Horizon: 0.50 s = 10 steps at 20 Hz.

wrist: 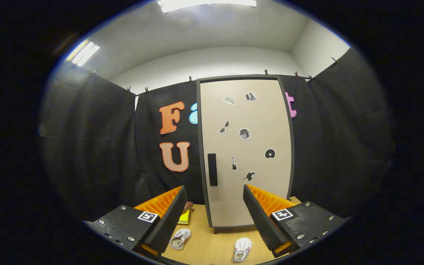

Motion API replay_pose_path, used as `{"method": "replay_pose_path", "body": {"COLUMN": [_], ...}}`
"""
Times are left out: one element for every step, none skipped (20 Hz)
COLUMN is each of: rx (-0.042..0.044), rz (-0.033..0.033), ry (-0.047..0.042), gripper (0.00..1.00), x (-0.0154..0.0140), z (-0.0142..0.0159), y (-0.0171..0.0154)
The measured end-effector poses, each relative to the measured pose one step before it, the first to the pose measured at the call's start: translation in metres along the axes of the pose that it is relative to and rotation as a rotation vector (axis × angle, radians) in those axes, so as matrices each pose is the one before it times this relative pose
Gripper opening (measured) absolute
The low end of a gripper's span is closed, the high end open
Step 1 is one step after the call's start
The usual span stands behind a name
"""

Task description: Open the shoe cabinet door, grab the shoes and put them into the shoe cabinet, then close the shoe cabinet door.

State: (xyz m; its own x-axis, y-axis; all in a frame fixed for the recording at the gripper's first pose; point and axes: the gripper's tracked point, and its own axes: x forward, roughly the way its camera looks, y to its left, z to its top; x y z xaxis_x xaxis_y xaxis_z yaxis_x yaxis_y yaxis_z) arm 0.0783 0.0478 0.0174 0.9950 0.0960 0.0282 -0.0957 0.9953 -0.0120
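A tall beige shoe cabinet (247, 154) with a dark frame stands on the wooden table straight ahead, beyond my fingers. Its door is shut; a black vertical handle (212, 169) sits low on the door's left side. Small stickers dot the door. Two small white shoes lie on the table below: one (180, 239) beside the left finger, lying on its side, the other (242, 250) between the fingers, closer to the right one. My gripper (215, 217) is open, held above the table in front of the cabinet, with nothing between the fingers.
A yellow pad (184, 217) and a dark reddish object (187, 206) lie on the wooden table (212, 246) left of the cabinet, partly hidden by the left finger. Black cloth walls enclose the booth on all sides.
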Motion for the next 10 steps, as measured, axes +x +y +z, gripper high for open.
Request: {"method": "replay_pose_path", "body": {"rx": [-0.00089,-0.00385,-0.00775,-0.00584,-0.00121,0.0002,0.00113,0.0002,0.0015,0.00119], "rz": [-0.00022,-0.00421,-0.0083,-0.00459,-0.00328,-0.00305,-0.00313,-0.0031,-0.00124,0.00045], "ry": [-0.00207,0.01089,0.00757,0.00098,-0.00487,-0.00535,-0.00173,0.00253,0.00459,0.00165], "gripper": [0.96,0.96,0.96,0.96,0.96,0.96,0.96,0.96,0.96,0.96], "x": [0.01092,0.01065,0.00981,0.01012,0.00998,0.01043,0.01129,0.00937,0.01142,0.01178], "z": [-0.00071,-0.00499,-0.00257,-0.00064,0.00093,0.00208,-0.00072,-0.00294,-0.00271,-0.00262], "y": [0.00295,0.00292,0.00014,0.00097,0.00207,0.00113,0.0019,-0.0002,0.00162,0.00292]}}
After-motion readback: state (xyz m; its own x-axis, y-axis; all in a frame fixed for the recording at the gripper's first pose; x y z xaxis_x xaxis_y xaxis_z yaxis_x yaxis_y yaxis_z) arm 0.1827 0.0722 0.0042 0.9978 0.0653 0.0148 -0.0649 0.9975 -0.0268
